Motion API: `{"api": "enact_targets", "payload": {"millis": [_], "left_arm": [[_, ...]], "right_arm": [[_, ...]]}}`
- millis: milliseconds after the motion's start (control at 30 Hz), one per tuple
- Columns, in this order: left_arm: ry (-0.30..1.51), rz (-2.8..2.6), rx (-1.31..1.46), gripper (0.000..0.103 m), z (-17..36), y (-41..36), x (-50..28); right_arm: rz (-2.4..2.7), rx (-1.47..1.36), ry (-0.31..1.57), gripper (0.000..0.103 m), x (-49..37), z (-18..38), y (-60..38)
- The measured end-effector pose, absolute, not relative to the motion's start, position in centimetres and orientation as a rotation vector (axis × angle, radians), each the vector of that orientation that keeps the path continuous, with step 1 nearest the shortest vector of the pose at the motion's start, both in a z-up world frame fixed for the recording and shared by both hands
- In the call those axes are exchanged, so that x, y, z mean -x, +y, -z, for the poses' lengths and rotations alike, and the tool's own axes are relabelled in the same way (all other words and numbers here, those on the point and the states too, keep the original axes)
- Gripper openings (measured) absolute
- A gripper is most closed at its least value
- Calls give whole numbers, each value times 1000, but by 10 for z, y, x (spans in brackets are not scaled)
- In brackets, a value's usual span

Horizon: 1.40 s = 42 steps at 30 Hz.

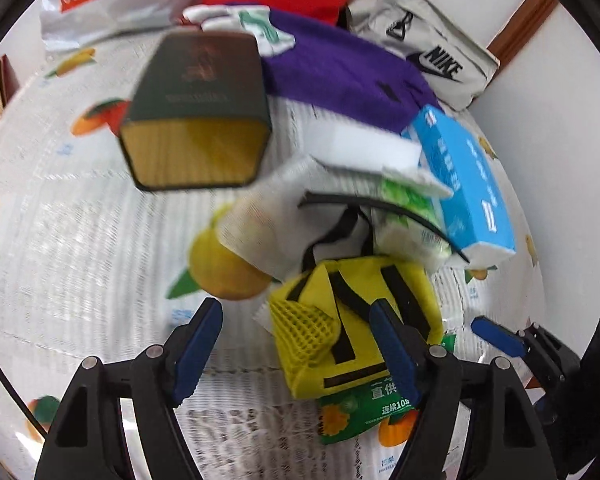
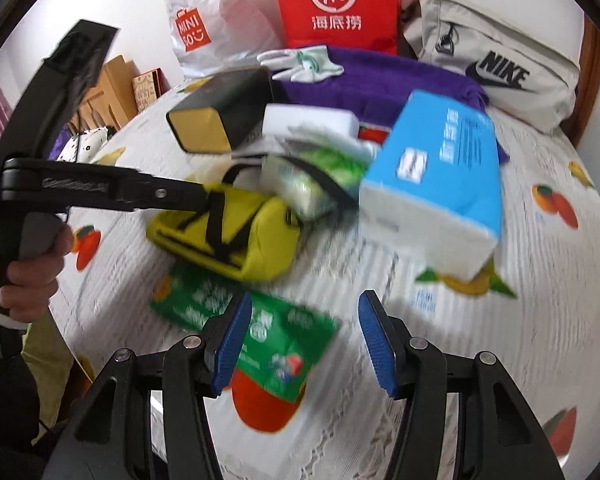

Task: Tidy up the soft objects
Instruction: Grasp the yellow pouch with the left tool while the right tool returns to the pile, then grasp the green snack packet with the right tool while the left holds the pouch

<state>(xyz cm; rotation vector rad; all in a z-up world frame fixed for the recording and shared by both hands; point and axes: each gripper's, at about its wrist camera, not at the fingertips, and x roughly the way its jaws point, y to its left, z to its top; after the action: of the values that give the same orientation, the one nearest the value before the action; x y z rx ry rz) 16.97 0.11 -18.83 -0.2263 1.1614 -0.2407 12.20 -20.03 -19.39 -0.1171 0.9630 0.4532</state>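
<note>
Clutter: dark box (image 2: 224, 116), blue tissue pack (image 2: 436, 184) crowd yellow bag (image 2: 236, 232).

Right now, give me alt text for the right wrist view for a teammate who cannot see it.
The open right gripper hovers over a green tissue pack on a fruit-print tablecloth, while the left gripper reaches in at a yellow bag. Behind lie a blue tissue box, a purple cloth and a Nike pouch.

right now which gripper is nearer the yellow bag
Left. The left gripper reaches the yellow bag, one finger over its side. The right gripper hangs apart from it, over the green pack.
</note>
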Motion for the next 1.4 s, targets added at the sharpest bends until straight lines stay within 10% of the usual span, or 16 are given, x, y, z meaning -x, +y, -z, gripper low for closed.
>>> {"api": "enact_targets", "payload": {"millis": [100,167,267,1400], "left_arm": [[1119,243,233,72,189,1,-168],[1113,251,234,38,191,1,-168],[1107,274,220,30,191,2,-170],[1062,165,307,29,183,77,-147]], "right_arm": [[-469,113,978,57,-117,201,-201],[-480,119,978,60,-115,204,-198],[-494,113,981,63,-114,208,-193],[-612,585,764,90,-101,211,-130]]}}
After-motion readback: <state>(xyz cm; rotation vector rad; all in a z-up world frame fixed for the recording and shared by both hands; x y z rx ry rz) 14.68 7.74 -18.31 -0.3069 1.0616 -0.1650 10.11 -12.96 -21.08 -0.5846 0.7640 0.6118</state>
